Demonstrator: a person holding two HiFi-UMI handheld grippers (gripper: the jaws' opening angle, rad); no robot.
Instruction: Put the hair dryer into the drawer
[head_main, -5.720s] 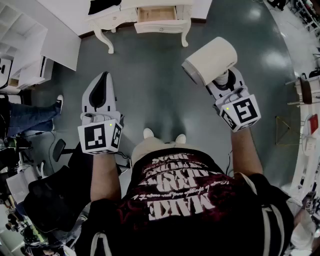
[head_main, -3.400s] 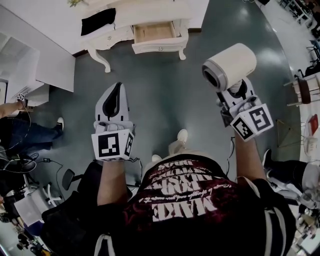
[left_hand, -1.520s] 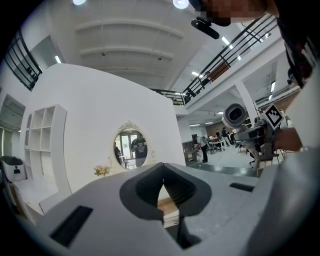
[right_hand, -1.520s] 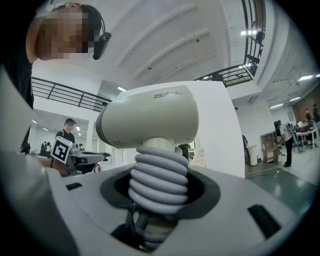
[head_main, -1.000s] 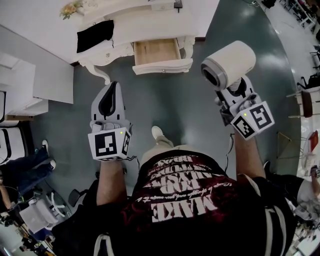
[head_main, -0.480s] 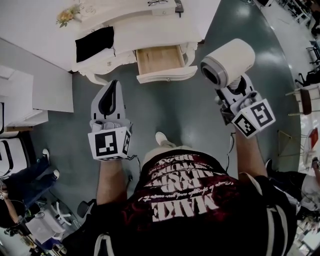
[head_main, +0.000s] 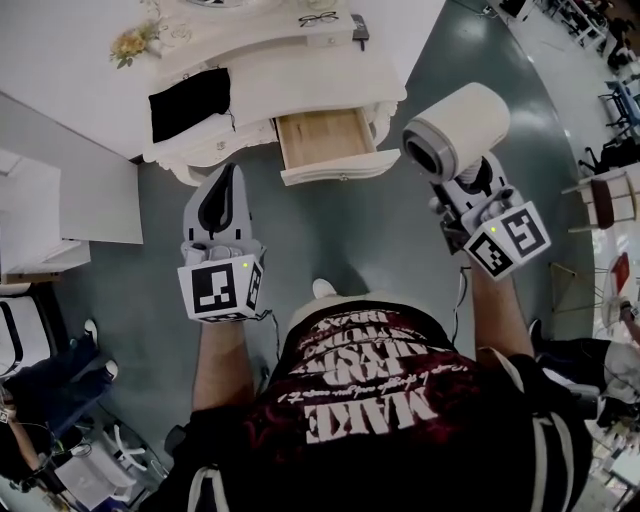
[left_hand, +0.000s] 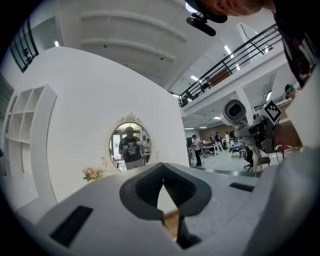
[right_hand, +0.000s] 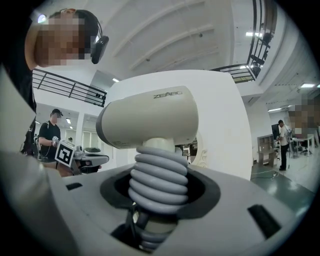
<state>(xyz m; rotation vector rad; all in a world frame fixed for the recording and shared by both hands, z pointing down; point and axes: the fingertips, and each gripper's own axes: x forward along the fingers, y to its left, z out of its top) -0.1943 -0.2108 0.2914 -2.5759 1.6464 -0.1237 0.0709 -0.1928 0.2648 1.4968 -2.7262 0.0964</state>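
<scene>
The cream hair dryer (head_main: 455, 130) stands up out of my right gripper (head_main: 466, 180), whose jaws are shut on its handle. In the right gripper view the dryer's body (right_hand: 150, 122) fills the middle, and its handle, wound with grey cord (right_hand: 159, 182), sits between the jaws of that right gripper (right_hand: 159, 205). My left gripper (head_main: 222, 198) is held level at the left, shut with nothing in it; its tips meet in the left gripper view (left_hand: 163, 166). The open wooden drawer (head_main: 325, 140) lies ahead, between the two grippers.
The drawer belongs to a white dressing table (head_main: 300, 75) bearing a black cloth (head_main: 190, 100), glasses (head_main: 317, 18) and flowers (head_main: 130, 42). An oval mirror (left_hand: 129, 145) hangs above it. A white cabinet (head_main: 45, 200) stands left; chairs and racks (head_main: 610, 200) at the right.
The dressing table and its open drawer have slid down the head view, closer to both grippers. The grippers keep their posture, the dryer still held in the right one.
</scene>
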